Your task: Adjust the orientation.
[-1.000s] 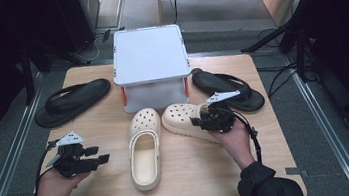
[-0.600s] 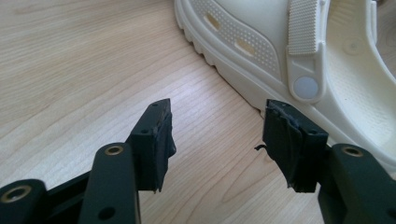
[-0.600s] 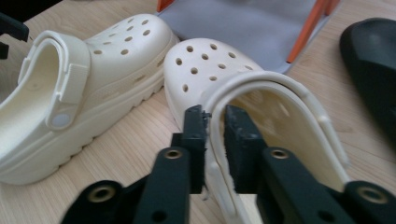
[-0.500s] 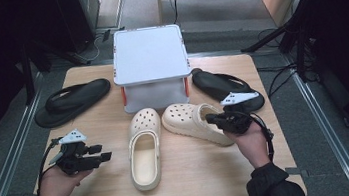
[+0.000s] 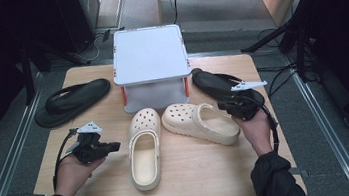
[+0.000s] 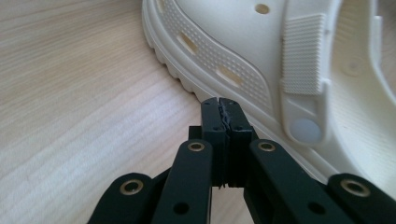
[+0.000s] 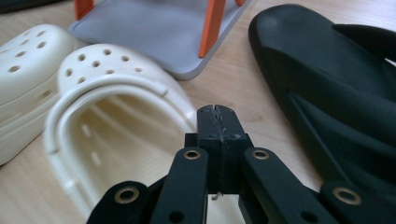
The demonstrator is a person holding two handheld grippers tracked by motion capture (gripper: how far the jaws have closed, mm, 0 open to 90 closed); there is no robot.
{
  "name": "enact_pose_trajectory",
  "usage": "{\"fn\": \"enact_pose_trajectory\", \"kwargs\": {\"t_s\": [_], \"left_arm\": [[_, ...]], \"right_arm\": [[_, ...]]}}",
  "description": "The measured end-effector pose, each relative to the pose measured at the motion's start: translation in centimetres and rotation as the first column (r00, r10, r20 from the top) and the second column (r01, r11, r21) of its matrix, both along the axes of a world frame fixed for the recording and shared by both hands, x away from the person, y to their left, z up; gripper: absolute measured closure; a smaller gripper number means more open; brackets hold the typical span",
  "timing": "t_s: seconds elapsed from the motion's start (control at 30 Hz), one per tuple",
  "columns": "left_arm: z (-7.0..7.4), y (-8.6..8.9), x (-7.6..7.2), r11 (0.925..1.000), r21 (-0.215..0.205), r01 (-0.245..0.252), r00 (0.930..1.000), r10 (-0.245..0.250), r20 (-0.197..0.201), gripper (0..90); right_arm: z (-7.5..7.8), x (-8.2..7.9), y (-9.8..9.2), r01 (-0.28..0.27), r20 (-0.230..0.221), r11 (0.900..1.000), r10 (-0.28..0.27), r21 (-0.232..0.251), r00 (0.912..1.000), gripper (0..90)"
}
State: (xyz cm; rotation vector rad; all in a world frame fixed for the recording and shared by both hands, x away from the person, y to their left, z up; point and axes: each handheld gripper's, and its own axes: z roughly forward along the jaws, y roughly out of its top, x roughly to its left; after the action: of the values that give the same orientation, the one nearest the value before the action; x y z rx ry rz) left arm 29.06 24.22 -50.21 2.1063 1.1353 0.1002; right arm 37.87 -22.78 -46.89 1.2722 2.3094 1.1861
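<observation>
1. Centre frame, high view: two cream clogs [image 5: 144, 149] [image 5: 199, 122], perforated toes, ridged heel straps, lying on the wooden table [image 5: 207, 174] below a grey box [image 5: 151, 65].
2. Left gripper [image 5: 114, 146]: jaws just closed, pressed together, empty, beside the near clog.
3. Right gripper [image 5: 224, 106]: jaws pressed together, empty, between the right-hand clog and a black sandal [image 5: 213, 83].

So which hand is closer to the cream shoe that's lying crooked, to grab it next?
Probably the right gripper: it sits beside the heel of the crooked cream clog, jaws shut and empty. The left gripper, also shut, is next to the straight cream clog instead.
</observation>
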Motion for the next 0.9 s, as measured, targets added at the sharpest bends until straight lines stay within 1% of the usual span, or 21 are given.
{"fn": "enact_pose_trajectory", "kwargs": {"t_s": [0.07,0.1,0.13,0.17,0.2,0.3,0.4,0.47,0.67,0.73,0.77,0.83,0.9], "left_arm": [[-0.2,-0.1,0.6,0.9999,0.003,-0.013,0.9999,0.013,0.002,90.0],[-0.3,-0.2,0.9,0.9998,-0.006,-0.018,0.9998,0.018,-0.001,90.0],[-0.4,-0.3,1.0,0.9997,-0.008,-0.021,0.9998,0.021,-0.005,90.0],[-0.5,-0.3,1.2,0.9997,-0.012,-0.020,0.9998,0.020,-0.003,90.0],[-0.6,-0.5,1.2,0.9998,-0.013,-0.018,0.9998,0.018,-0.011,90.0],[-0.9,-0.9,1.2,0.9999,0.014,0.004,0.9999,-0.004,-0.013,89.9],[-1.0,-1.3,1.1,0.9998,0.015,0.011,0.9999,-0.011,-0.013,89.5],[-1.0,-1.4,1.0,0.9998,0.012,0.016,0.9996,-0.016,-0.022,89.1],[-1.1,-1.8,1.0,0.9994,0.010,0.032,0.9991,-0.032,-0.026,88.9],[-1.2,-1.9,1.0,0.9991,0.016,0.039,0.9989,-0.039,-0.026,88.9],[-1.2,-2.1,0.9,0.9991,0.011,0.040,0.9988,-0.039,-0.028,88.9],[-1.2,-2.2,0.9,0.9984,0.021,0.052,0.9982,-0.051,-0.031,88.9],[-1.2,-2.3,0.9,0.9985,0.021,0.051,0.9983,-0.051,-0.028,88.9]], "right_arm": [[-0.4,0.7,0.2,0.000,-0.001,1.000,0.000,-0.005,1.0000,90.0],[-0.6,1.0,0.4,-0.002,-0.019,1.000,0.001,-0.022,0.9998,90.0],[-0.8,1.3,0.6,-0.004,-0.022,0.999,0.004,-0.037,0.9997,90.0],[-1.0,1.5,0.7,-0.007,-0.024,0.999,0.006,-0.045,0.9997,90.0],[-1.1,1.7,0.9,-0.008,-0.029,0.999,0.006,-0.046,0.9995,90.0],[-1.2,1.9,1.1,-0.010,-0.030,0.999,0.009,-0.051,0.9995,90.0],[-1.2,1.9,1.0,-0.010,-0.039,0.999,0.009,-0.037,0.9992,90.0],[-1.2,1.8,1.0,-0.011,-0.037,0.999,0.009,-0.039,0.9993,90.0],[-1.2,1.3,1.1,-0.022,-0.041,0.999,0.021,-0.032,0.9989,90.0],[-1.2,1.1,1.3,-0.032,-0.044,0.999,0.031,-0.031,0.9985,90.0],[-1.2,1.0,1.3,-0.037,-0.046,0.999,0.035,-0.031,0.9983,90.0],[-1.2,0.5,1.4,-0.040,-0.048,0.999,0.039,-0.031,0.9981,90.0],[-1.2,0.1,1.3,-0.048,-0.055,0.998,0.047,-0.030,0.9974,90.0]]}}
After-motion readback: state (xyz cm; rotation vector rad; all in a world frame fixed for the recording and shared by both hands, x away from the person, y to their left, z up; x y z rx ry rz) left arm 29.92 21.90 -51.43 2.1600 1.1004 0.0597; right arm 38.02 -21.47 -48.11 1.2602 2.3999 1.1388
